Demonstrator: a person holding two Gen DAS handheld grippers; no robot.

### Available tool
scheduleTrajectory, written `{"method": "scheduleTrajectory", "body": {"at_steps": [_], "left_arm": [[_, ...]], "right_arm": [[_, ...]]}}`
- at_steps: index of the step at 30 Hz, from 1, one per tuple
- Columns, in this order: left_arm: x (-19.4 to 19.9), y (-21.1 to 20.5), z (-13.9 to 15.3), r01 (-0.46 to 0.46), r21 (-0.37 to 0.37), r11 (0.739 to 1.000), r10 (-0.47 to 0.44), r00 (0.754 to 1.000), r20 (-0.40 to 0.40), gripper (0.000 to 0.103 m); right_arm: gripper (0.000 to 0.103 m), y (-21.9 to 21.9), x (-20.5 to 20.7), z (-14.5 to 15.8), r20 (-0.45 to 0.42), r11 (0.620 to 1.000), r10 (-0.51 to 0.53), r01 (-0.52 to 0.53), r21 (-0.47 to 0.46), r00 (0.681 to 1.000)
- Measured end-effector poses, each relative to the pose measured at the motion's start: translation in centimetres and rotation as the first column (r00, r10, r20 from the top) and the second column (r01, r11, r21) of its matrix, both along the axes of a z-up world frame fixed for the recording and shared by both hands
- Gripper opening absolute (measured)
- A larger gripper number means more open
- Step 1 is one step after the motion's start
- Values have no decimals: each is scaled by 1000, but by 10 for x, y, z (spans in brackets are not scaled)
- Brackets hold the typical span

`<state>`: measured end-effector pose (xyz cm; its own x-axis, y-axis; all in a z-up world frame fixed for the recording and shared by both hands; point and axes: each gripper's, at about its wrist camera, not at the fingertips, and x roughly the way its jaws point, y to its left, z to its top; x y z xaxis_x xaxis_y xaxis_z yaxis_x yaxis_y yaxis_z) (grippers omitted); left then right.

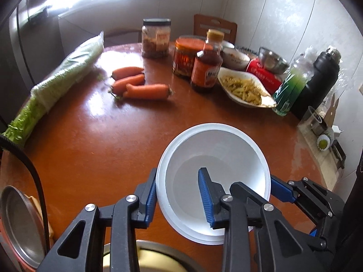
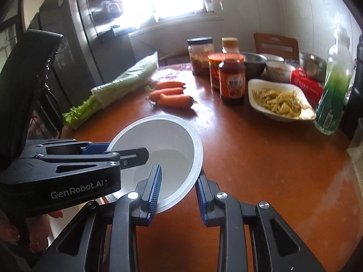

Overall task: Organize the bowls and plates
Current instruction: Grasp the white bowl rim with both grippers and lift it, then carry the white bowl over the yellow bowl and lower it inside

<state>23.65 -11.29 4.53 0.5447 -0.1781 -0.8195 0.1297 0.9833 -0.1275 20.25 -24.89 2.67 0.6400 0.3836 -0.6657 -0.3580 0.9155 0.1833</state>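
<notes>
A white bowl (image 1: 215,149) sits nested in another white bowl on the brown round table (image 1: 95,140). In the left wrist view my left gripper (image 1: 179,195) straddles the bowl's near-left wall, one blue finger outside, one inside, with a gap still showing. In the right wrist view the white bowl (image 2: 163,136) is straddled on its right rim by my right gripper (image 2: 179,188), jaws apart. The left gripper's black body (image 2: 68,165) reaches in from the left. The right gripper's blue finger (image 1: 281,188) shows at the bowl's right edge.
On the far side of the table lie carrots (image 1: 138,83), bagged celery (image 1: 56,83), jars and a sauce bottle (image 1: 206,68), a dish of food (image 1: 247,88), steel bowls (image 1: 272,61), a green bottle (image 1: 292,83) and a black flask (image 1: 317,79). A steel plate (image 1: 20,226) is at the near left.
</notes>
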Motion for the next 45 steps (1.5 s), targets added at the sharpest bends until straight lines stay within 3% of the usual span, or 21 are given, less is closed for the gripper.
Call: {"method": "scheduleTrajectory", "body": {"at_steps": [28,45], "left_arm": [[-103,74,73,-66,-30,997,70,978,194,35],[-160,96,73,-83,-58,995,94,967,236,35]], "right_arm": [[31,71,-89,78,195,996,92,-86,-39,977],[31,94,-142,79,232,992,117,-105,-64,966]]}}
